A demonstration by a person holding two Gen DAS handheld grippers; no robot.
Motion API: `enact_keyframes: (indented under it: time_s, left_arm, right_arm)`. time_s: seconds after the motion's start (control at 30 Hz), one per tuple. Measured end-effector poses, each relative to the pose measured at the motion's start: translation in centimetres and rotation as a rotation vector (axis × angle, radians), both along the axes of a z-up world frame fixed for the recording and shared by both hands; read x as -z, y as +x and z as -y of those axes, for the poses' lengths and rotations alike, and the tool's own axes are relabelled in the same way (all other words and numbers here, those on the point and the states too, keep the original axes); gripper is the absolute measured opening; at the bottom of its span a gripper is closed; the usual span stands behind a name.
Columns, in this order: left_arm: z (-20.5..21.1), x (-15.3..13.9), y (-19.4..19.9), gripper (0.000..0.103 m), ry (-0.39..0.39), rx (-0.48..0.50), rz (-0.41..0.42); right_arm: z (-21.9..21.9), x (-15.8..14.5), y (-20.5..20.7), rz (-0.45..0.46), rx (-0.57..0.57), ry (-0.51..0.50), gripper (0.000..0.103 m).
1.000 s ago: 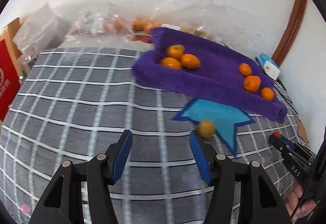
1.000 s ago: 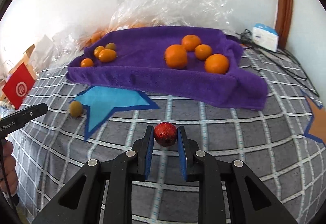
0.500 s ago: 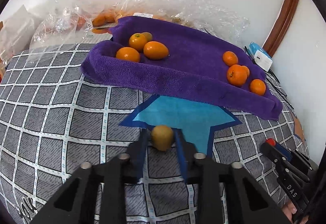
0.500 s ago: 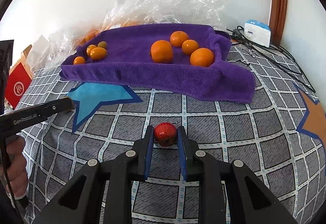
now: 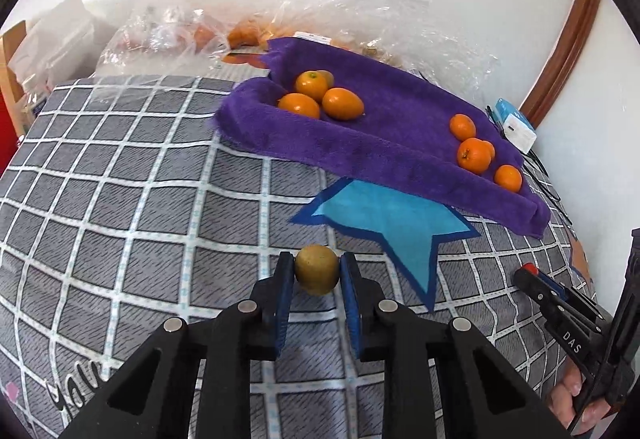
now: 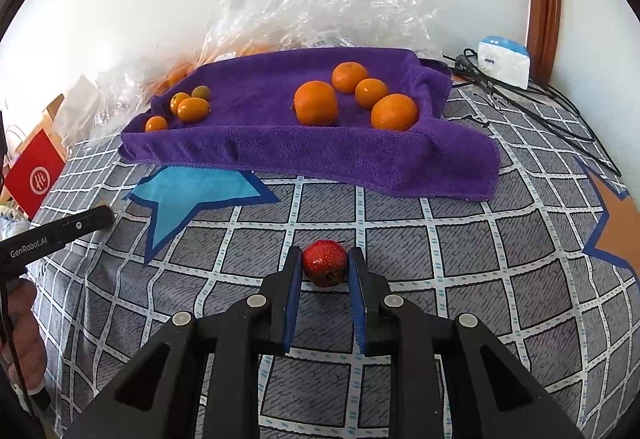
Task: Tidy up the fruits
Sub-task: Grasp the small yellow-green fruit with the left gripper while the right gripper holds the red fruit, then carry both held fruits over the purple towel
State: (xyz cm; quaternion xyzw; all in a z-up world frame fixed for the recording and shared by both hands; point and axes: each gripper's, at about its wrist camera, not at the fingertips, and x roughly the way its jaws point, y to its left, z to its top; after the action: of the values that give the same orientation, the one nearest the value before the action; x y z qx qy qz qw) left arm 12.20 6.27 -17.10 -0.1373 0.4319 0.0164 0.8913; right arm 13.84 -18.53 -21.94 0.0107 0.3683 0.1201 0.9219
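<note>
Broadly, we are working over a grey checked bedcover [image 5: 120,199] whose soft, yielding surface will let round fruit roll or sink a little. Toward the wall lies the purple towel [image 5: 360,143], folded up at its edges into a shallow tray; we judge its pile grippy enough to stop fruit from wandering once set down. On it sit two groups: larger round oranges [image 6: 316,103] at one end and small oval kumquats [image 6: 192,109] at the other, well apart.

Our left gripper [image 5: 317,275] has its blue pads clamped on a small greenish-yellow fruit [image 5: 317,274], held at its widest girth just off the cover, near the tip of the blue star patch [image 5: 384,215]. It looks light and firm-skinned, smooth enough to slip if the squeeze slackens, so the hold across the middle seems right to us.

Our right gripper [image 6: 323,269] is closed on a small red fruit [image 6: 323,268], again across the middle; whether it rests on the cover or hangs just above it, we cannot tell. Its skin looks glossy and speckled, likely thin and easy to bruise, so we would favour a gentle pinch.
</note>
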Motion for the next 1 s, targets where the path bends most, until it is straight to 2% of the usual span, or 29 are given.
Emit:
enact_keyframes:
  time_s: [0.33,0.57,0.8,1.0]
  left_arm:
    - [-2.3,-2.0,-1.6,0.023,-0.008,-0.045,0.031]
    - [-2.8,-3.9,-1.5,0.023,-0.001,-0.06,0.06]
    - [-2.6,-5.4,-0.2,0.023,-0.017,-0.057,0.078]
    - [-2.4,-6.5,1.5,0.023,-0.024,-0.055,0.085]
  right_arm:
    - [-0.1,-0.2,-0.1,-0.004,-0.003,0.004,0.023]
    - [-0.5,-0.3,0.2,-0.038,-0.013,0.005,0.023]
    - [-0.5,-4.0,0.1,0.032,-0.015,0.002,0.023]
    - [-0.1,-6.6,2.5,0.06,0.012,0.001,0.023]
